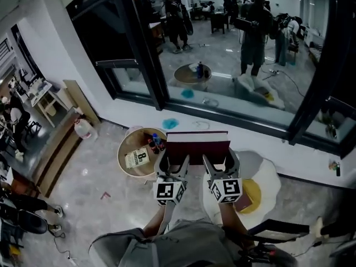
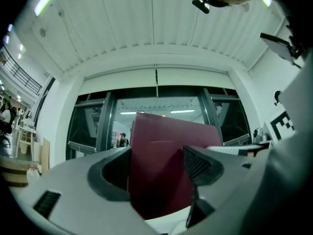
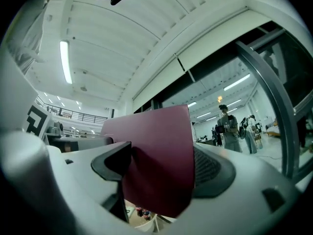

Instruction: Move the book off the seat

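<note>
Left gripper (image 1: 173,163) and right gripper (image 1: 219,163) both clamped on the maroon hardcover book (image 1: 197,143), held aloft.
Hold both grips level and matched so it cannot twist beside the egg-shaped white-and-yellow cushion (image 1: 268,172).

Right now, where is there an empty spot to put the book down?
The bare grey floor left of the round table, toward the wooden boards, is free for the book. The table is crowded with bottles and a card.
</note>
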Motion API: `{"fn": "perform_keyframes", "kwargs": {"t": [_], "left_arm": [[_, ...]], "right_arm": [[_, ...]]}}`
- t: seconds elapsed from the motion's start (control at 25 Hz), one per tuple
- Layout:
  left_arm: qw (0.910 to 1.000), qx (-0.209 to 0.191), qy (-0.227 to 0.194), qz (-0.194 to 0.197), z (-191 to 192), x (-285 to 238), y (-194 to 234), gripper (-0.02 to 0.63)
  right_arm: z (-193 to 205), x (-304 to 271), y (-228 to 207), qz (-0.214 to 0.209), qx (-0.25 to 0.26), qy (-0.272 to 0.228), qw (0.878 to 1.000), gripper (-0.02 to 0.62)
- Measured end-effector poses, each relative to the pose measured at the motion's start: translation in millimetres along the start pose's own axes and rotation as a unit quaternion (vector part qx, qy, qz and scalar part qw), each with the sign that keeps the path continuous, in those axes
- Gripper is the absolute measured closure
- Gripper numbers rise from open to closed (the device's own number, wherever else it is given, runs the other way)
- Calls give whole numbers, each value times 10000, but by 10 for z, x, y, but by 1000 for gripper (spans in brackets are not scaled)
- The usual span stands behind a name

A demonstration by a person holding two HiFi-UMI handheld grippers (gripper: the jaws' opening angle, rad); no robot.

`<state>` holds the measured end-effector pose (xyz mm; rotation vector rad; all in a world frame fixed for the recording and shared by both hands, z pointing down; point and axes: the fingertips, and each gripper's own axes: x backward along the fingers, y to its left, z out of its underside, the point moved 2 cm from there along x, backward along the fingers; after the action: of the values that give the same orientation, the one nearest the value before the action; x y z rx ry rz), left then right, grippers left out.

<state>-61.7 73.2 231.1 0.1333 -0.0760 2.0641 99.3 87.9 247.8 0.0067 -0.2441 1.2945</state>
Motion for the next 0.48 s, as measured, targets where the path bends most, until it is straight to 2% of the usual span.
{"fn": "perform_keyframes", "kwargs": {"t": [0.2,0.48], "left_arm": [[9996,244,130,-90,221,618,675,270],[9965,600,294,-512,493,1338,1628,270]], "right_arm": [[378,3,840,-10,39,454,9990,230],[824,-224,1902,-431,144,1013,9938,230]]}}
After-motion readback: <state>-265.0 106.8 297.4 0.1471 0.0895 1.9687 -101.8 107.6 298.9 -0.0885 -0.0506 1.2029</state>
